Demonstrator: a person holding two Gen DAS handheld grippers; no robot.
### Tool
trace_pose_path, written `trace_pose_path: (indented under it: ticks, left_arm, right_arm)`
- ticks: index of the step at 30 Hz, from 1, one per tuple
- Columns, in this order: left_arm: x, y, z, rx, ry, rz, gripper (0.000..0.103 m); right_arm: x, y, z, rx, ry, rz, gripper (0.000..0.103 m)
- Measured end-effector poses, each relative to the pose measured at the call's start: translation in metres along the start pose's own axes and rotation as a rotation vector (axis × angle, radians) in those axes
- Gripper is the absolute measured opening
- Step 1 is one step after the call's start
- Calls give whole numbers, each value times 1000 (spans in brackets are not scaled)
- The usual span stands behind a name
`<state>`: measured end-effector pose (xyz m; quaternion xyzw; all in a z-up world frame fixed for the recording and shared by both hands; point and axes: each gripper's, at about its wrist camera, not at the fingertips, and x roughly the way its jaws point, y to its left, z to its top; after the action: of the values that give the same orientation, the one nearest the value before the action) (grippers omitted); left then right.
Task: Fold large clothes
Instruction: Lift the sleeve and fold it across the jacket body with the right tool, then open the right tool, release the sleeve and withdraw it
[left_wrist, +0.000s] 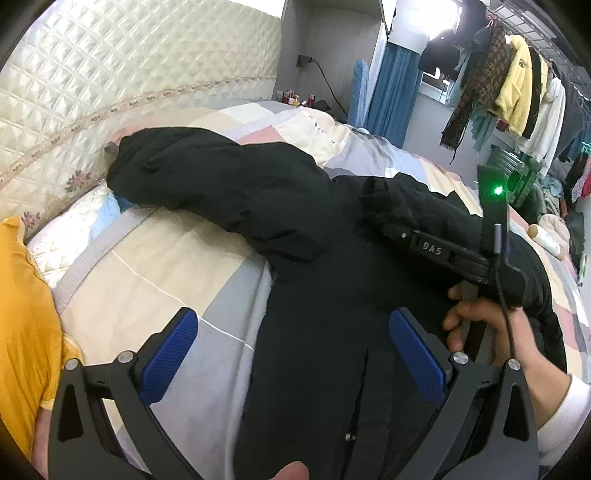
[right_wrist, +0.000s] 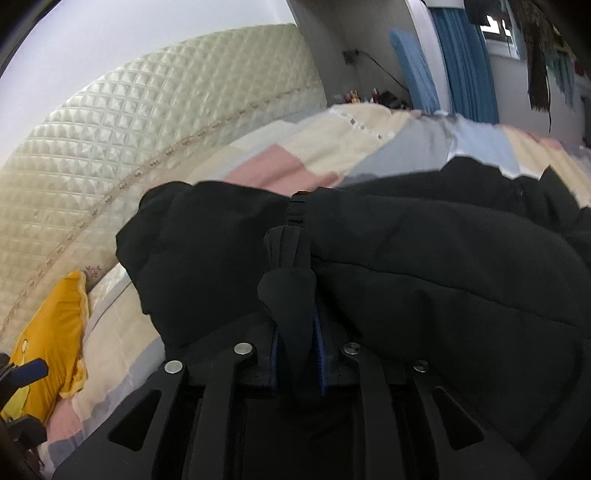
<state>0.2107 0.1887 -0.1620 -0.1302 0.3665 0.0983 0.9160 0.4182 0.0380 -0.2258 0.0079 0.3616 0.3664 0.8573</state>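
A large black padded jacket (left_wrist: 317, 280) lies spread on the bed, one sleeve (left_wrist: 192, 173) stretched toward the headboard. My left gripper (left_wrist: 291, 354) is open, its blue pads (left_wrist: 170, 354) hovering above the jacket's front and the bed's edge. My right gripper (right_wrist: 297, 354) is shut on a fold of the black jacket (right_wrist: 424, 251) and holds it lifted. In the left wrist view the right gripper (left_wrist: 391, 218) shows at the right, pinching the other sleeve above the jacket's body, with the hand holding it (left_wrist: 476, 325) below.
The bed has a patchwork quilt (left_wrist: 177, 280) and a cream quilted headboard (left_wrist: 110, 74). A yellow pillow (left_wrist: 26, 325) lies at the left. Clothes hang on a rack (left_wrist: 517, 85) at the far right. Blue curtains (left_wrist: 395, 92) and a small bedside shelf stand behind the bed.
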Motion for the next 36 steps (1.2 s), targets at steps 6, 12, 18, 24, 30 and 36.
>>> trace_pose_path:
  ticks: [6, 12, 18, 24, 30, 36]
  left_arm:
    - [5, -1, -1, 3, 13, -6, 103]
    - [-9, -3, 6, 4, -16, -2, 103]
    - [-43, -12, 27, 0, -56, -10, 103]
    - [-89, -26, 44, 8, -106, -14, 103]
    - [-129, -46, 43, 30, -138, -41, 103]
    - [-165, -61, 41, 52, -167, -74, 103]
  right_arm:
    - [-5, 14, 2, -45, -7, 29, 55]
    - [-36, 18, 14, -29, -43, -9, 55]
    - [-93, 29, 32, -54, -104, -59, 55]
    - [-170, 41, 51, -87, -186, -129, 56]
    - [-244, 51, 56, -91, -280, -164, 65]
    - [-313, 63, 43, -97, -348, -196, 65]
